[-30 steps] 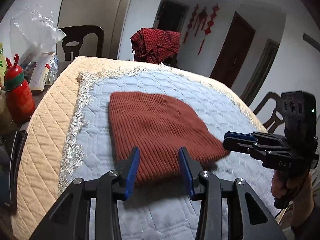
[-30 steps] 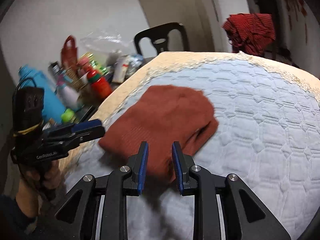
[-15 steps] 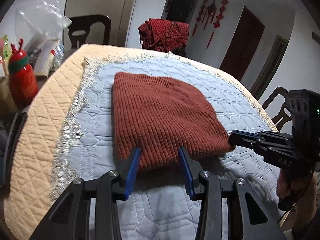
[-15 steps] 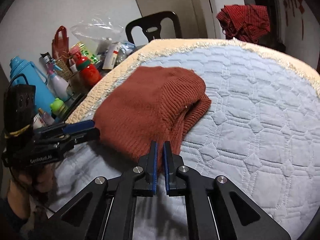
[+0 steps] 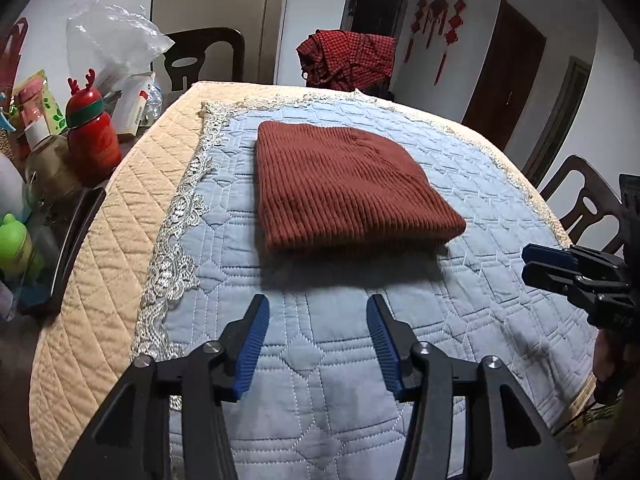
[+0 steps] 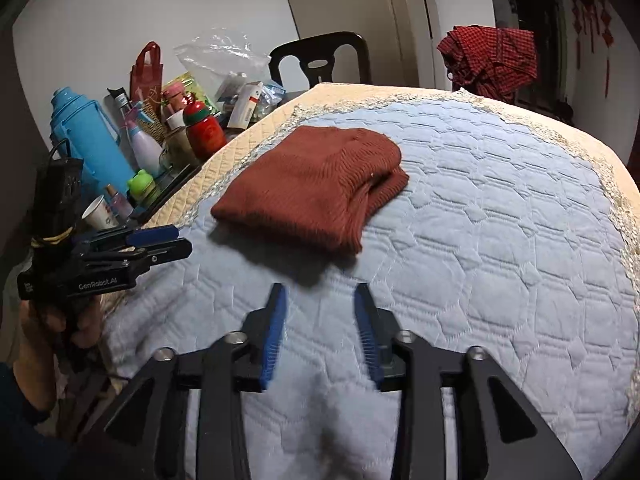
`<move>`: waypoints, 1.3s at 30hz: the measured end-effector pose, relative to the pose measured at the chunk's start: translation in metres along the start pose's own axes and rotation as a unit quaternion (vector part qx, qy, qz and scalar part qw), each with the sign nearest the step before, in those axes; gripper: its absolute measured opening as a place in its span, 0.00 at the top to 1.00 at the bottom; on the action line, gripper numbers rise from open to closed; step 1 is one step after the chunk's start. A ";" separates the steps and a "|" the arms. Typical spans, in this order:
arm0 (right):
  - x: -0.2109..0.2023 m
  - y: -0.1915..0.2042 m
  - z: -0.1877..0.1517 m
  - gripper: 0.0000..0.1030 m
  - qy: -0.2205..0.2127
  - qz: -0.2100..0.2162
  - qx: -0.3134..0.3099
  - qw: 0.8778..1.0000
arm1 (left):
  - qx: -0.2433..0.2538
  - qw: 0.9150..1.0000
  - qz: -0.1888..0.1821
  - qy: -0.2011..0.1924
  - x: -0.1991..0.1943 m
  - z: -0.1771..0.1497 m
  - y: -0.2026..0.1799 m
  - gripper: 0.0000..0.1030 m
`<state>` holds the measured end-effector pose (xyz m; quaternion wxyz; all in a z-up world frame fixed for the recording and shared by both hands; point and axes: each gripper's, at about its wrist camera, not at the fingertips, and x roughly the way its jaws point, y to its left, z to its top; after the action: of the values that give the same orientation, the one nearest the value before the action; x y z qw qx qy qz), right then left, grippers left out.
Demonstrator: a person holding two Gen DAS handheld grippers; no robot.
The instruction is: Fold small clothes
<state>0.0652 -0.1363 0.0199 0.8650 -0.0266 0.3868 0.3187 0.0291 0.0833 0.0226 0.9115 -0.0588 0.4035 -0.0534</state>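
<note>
Releasing after the fold: the left gripper (image 5: 318, 344) and right gripper (image 6: 320, 334) are both opening, jaws empty, over the blue quilt (image 5: 500, 216); beyond them the folded rust knit garment (image 5: 340, 188) is lying flat, best left undisturbed.

Our left claw (image 5: 318, 344) points forward and downward, blue pads parted, nothing between them; its jaws have just been opening. From the right wrist view we see the same claw (image 6: 182, 240) side-on, fingers stacked one above the other, our left hand (image 6: 60, 324) wrapped round the grip beneath, a dark sleeve at the wrist. Our right claw (image 6: 320, 332) likewise tilts downward, its jaws just opened and empty. From the left wrist view it (image 5: 528, 262) juts in from the right edge, the holding hand mostly out of frame.
</note>
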 end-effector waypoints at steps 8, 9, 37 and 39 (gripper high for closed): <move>0.035 0.002 -0.008 0.61 0.017 -0.053 -0.022 0.998 | 0.009 0.999 0.031 0.004 0.023 -0.001 -0.005 0.46; 0.038 0.002 -0.008 0.61 0.019 -0.062 -0.024 0.998 | 0.005 0.999 0.037 0.006 0.027 -0.001 -0.003 0.46; 0.060 0.008 -0.014 0.48 0.051 -0.075 -0.049 0.995 | 0.030 0.998 0.049 0.021 0.046 -0.004 -0.006 0.30; 0.060 0.008 -0.014 0.48 0.051 -0.076 -0.049 0.995 | 0.030 0.998 0.050 0.021 0.046 -0.005 -0.007 0.30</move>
<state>0.0815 -0.1019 -0.0294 0.8635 -0.1145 0.4110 0.2691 0.0559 0.0697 -0.0128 0.9060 -0.0100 0.4228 -0.0207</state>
